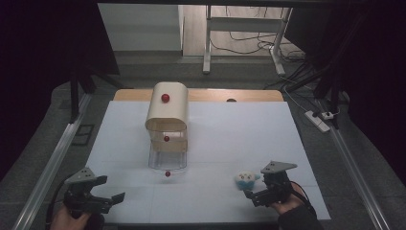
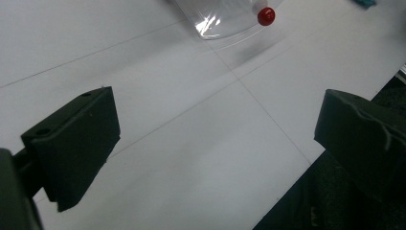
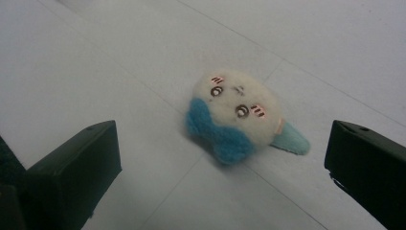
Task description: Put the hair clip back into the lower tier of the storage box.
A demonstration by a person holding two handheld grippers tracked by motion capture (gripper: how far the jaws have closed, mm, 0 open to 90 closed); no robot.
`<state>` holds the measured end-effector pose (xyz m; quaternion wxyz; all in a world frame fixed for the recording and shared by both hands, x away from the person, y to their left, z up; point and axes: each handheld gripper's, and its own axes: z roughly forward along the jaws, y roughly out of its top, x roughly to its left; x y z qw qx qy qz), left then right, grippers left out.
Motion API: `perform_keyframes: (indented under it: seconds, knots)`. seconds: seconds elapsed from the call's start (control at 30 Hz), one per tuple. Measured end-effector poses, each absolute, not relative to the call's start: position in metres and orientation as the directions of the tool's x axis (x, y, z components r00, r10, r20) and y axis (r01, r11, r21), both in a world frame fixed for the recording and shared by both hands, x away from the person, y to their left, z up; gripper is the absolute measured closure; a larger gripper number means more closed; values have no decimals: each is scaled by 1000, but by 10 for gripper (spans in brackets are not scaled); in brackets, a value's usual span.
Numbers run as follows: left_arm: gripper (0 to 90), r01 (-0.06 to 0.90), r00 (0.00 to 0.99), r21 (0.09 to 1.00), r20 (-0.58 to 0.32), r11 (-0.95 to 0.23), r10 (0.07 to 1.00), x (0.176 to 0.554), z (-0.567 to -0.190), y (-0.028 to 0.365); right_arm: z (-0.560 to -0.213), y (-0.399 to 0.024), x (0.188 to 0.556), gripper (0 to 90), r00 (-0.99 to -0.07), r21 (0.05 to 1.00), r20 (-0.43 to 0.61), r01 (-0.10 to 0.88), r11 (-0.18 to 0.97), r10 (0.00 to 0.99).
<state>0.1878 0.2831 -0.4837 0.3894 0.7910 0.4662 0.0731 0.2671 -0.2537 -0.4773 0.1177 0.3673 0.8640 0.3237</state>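
A small plush toy [image 1: 246, 179] with a cream face and blue bow lies on the white table near the front right. In the right gripper view the plush toy [image 3: 234, 117] rests on the surface a little beyond the wide-apart jaws. My right gripper [image 1: 253, 195] stands open just in front of it. A small cabinet with a beige arched cover [image 1: 167, 108] and red knobs stands mid-table, its clear bottom drawer [image 1: 167, 162] pulled out. My left gripper [image 1: 109, 199] is open at the front left, holding nothing. The drawer's red knob [image 2: 266, 16] shows far ahead of it.
The white table sheet [image 1: 230, 139] has bare room around the cabinet. A wooden table edge [image 1: 239, 95] shows at the back. Metal rails [image 1: 52, 163] run along both sides. A power strip [image 1: 318, 120] and cables lie on the floor at right.
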Motion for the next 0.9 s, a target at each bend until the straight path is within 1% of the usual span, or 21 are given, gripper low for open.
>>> perform_keyframes:
  seconds: [0.4, 0.9]
  knots:
    - [18, 679, 557, 685, -246, -264, 793, 188, -484, 283, -487, -240, 279, 0, -719, 598, -5, 555, 578, 695]
    - [17, 680, 558, 683, -247, -266, 792, 188, -484, 283, -503, -226, 294, 0, -741, 538, -5, 564, 626, 672]
